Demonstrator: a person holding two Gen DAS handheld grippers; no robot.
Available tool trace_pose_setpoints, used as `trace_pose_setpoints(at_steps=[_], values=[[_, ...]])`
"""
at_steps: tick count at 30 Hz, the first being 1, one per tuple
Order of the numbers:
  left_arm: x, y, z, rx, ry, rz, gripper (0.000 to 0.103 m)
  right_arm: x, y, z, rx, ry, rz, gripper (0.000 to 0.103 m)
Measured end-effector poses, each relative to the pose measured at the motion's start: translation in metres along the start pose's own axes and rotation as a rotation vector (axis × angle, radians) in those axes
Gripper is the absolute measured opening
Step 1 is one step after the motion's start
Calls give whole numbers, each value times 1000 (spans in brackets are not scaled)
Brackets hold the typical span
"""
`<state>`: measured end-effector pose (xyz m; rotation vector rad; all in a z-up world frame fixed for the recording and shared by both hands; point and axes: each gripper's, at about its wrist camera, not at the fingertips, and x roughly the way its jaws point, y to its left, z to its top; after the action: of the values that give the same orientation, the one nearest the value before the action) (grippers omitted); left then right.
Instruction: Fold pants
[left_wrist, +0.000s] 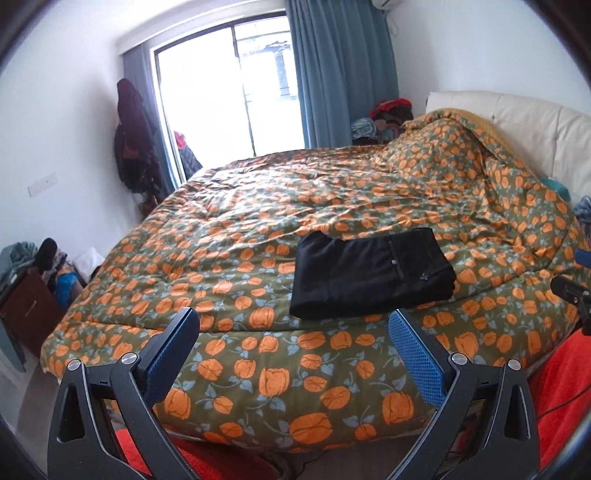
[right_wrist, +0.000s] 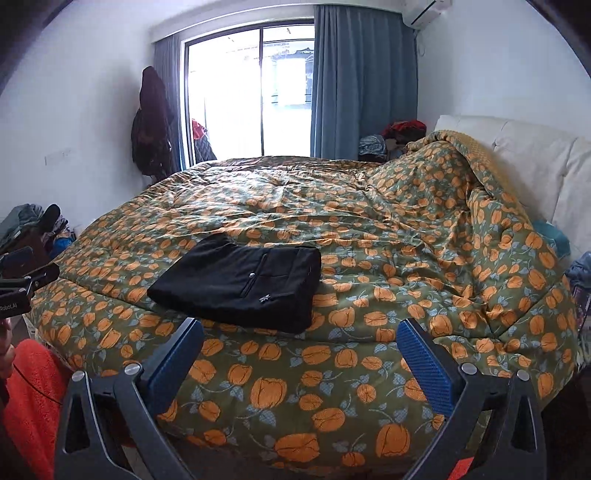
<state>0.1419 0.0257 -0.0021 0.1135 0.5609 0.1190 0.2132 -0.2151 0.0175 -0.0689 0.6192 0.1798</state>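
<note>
Both grippers, left gripper (left_wrist: 293, 325) and right gripper (right_wrist: 301, 336), hang back from the bed edge, jaws wide and empty. Black pants (left_wrist: 371, 275) lie folded into a compact rectangle on the pumpkin-print quilt (left_wrist: 258, 206), near its front edge, at one o'clock from the left gripper. Folding looks finished; any next move is only tidying. Bunched quilt at two o'clock and the headboard (left_wrist: 524, 122) stay well apart, blocking nothing.
</note>
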Motion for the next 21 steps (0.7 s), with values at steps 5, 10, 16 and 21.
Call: trace_pose_setpoints(at_steps=[5, 10, 16, 21], values=[[-36, 0, -12, 14, 0, 3, 102, -31, 24, -21, -39, 80, 13, 103], [-52, -10, -17, -22, 34, -3, 102, -53, 36, -41, -66, 70, 24, 103], [-47, -29, -21, 39, 148, 20, 102, -43, 44, -43, -47, 150, 100, 103], [-26, -21, -22, 14, 244, 37, 102, -36, 46, -32, -23, 185, 60, 103]])
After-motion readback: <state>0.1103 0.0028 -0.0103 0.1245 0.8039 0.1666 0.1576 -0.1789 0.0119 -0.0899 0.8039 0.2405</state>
